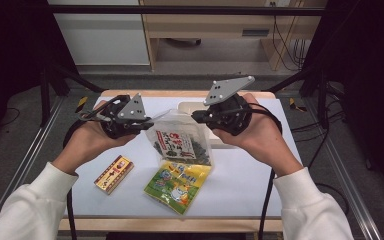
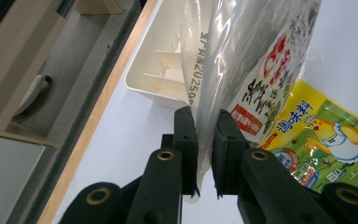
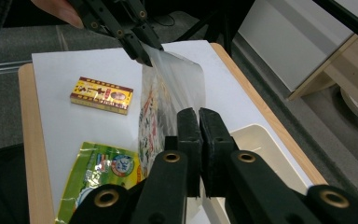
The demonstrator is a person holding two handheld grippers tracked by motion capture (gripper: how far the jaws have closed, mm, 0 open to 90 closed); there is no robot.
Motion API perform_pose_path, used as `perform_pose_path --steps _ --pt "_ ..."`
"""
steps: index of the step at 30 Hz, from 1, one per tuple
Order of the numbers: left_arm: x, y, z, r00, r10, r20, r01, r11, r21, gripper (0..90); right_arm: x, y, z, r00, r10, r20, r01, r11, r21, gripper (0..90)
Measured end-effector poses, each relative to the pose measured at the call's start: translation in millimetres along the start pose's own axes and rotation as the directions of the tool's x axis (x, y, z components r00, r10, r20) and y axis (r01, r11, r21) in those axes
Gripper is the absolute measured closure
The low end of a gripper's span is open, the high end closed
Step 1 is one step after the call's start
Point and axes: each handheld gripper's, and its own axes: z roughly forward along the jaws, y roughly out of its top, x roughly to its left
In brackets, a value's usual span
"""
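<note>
L gripper point(image 2: 204, 154): fingers point(image 2: 185, 140) nipped tight on the clear top edge of the snack bag point(image 1: 180, 142), film pinched flat betw. the pads. R gripper point(image 3: 199, 149): fingers point(image 3: 189, 140) also closed on the bag's top edge at the opposite corner. Both grips sit at the upper rim, so the bag hangs betw. the two grippers, lifted above the table point(image 1: 240, 185) near its middle, just in front of the tray.

Bag: see-through plastic w/ a sealed clear strip on top, printed date digits along one edge, red and white label w/ script, dark crumbly contents in the lower part.

Around: green-yellow packet point(image 1: 178, 185) w/ a cartoon chicken lies flat on the table just below the bag. Small yellow-red box point(image 1: 113, 173) lies to its left, well apart from the bag. White divided tray point(image 2: 161, 74) sits at the far side, behind the bag, partly hidden by it and the R hand point(image 1: 260, 135). White sleeves come in from the bottom.
</note>
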Motion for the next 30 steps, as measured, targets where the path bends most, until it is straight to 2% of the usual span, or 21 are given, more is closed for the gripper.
perform_pose_path --steps 7,9,10,11,13,17,18,21,23,30 --pt "-4.0 3.4 -1.7 0.9991 0.042 0.0 -0.042 0.9991 0.0 82.4 -1.6 -7.8 1.7 0.9998 -0.004 0.018 0.004 1.0 -0.003 78.1" --pt "-4.9 4.2 -1.6 0.9989 0.047 -0.001 -0.047 0.9989 -0.008 82.4 -1.2 -9.5 4.1 0.9996 -0.01 0.028 0.01 1.0 0.0 69.4" --pt "-5.1 4.5 -1.6 0.9988 0.048 -0.001 -0.048 0.9988 -0.011 82.4 0.2 -9.6 6.8 0.9986 -0.034 0.041 0.034 0.999 0.004 55.7" --pt "-4.7 5.2 -2.0 0.9988 0.049 0.002 -0.049 0.9988 -0.005 82.4 0.2 -9.6 6.8 0.9986 -0.034 0.041 0.034 0.999 0.004 55.7" --pt "-4.1 6.0 -1.8 0.9987 0.05 0.002 -0.05 0.9987 -0.007 82.5 2.9 -7.9 11.4 0.9961 -0.073 0.05 0.072 0.997 0.015 41.6" --pt "-5.0 8.6 -1.6 0.9986 0.052 0.0 -0.052 0.9986 -0.003 82.4 6.6 -1.4 17.0 0.9929 -0.1 0.065 0.096 0.994 0.05 33.2" --pt "-5.7 9.0 -1.0 0.9987 0.051 -0.003 -0.051 0.9986 -0.009 82.4 6.3 2.0 20.6 0.9938 -0.093 0.061 0.089 0.994 0.07 29.0" --pt "-6.4 10.4 0.3 0.9986 0.053 0.0 -0.053 0.9986 -0.006 82.3 5.1 3.3 23.9 0.9951 -0.082 0.055 0.078 0.994 0.08 24.4" --pt "-6.3 11.5 0.7 0.9981 0.061 0.002 -0.061 0.9981 0.0 82.4 4.3 3.8 27.3 0.9931 -0.107 0.05 0.101 0.99 0.102 25.5" --pt "-7.6 15.4 2.1 0.9973 0.073 0.008 -0.073 0.9973 0.005 82.1 5.4 6.5 37.8 0.992 -0.126 0.007 0.123 0.981 0.151 42.5"
